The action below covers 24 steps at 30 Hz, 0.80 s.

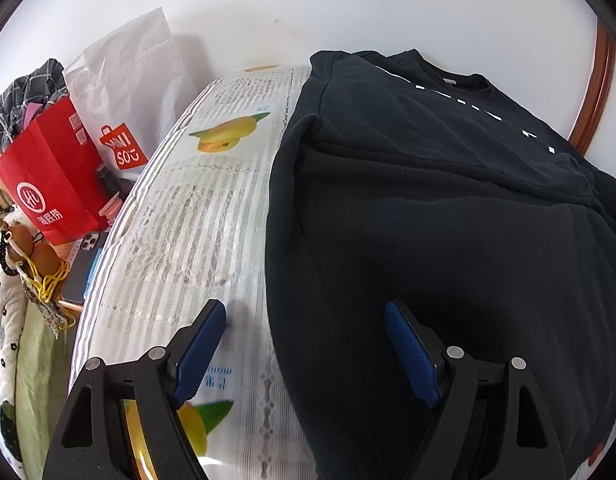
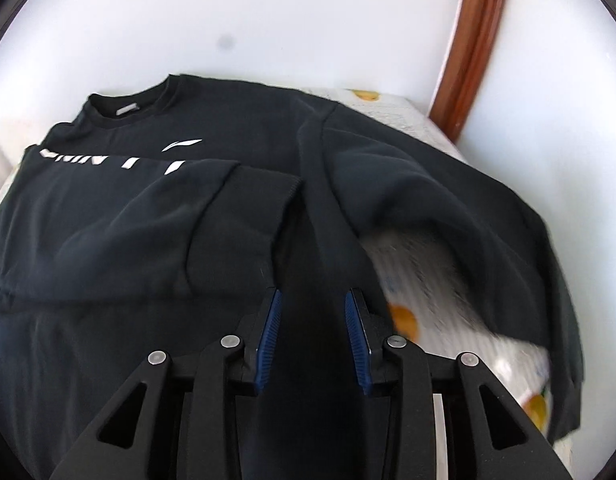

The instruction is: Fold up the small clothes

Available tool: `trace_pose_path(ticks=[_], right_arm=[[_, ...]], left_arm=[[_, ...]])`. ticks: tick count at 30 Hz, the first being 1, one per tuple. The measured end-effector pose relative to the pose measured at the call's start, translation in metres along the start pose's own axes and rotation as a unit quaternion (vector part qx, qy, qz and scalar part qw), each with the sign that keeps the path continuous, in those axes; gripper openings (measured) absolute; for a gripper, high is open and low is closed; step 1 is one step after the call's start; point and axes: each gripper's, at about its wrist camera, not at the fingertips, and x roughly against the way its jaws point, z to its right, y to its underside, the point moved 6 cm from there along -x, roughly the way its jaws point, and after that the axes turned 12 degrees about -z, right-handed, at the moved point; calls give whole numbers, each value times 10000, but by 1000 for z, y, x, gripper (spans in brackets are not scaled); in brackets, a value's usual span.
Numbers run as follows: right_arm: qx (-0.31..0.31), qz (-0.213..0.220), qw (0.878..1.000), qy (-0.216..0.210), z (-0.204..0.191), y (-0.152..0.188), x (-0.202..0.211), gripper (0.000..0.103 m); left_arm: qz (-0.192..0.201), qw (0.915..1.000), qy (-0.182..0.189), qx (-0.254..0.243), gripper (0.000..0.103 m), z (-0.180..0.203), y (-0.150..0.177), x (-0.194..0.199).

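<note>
Support surface: a table or bench under a pale striped cloth (image 1: pixel 188 240) printed with grey text blocks and yellow-orange fruit. Directly on it, a black sweatshirt (image 1: pixel 448 220) lies spread, collar at the far end from the left claw (image 1: pixel 304 316), white lettering across the chest. Left claw's fingers straddle the garment's near side edge, one over bare cloth. Ahead of the right claw (image 2: pixel 313 300), one sleeve is folded across the body; the other sleeve, right of it, looks partly lifted — blurred, uncertain.
</note>
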Motion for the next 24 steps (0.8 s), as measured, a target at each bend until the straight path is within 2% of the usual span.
trace_pose_path(ticks=[4,8,15,20,24], right_arm=[[-64,110,9999,-107,17,39,29,51],[31,251,9992,316,40,78,48,54],[-555,241,9927,1042,132,117,58,61],[-1174,152,9878,1008,194,137,48,64],[-1416,123,9871,731,218,146,40,64]], left_arm=[[-58,10000,44,21,81,-2,14,6],[-134,9998,104,-56,78,0,32,17],[-67,9999,99,-57,79,6,44,30],[-37,9999,-79,-142,79,18,41,22],[-54,10000,18,-12,79,19,36,18]])
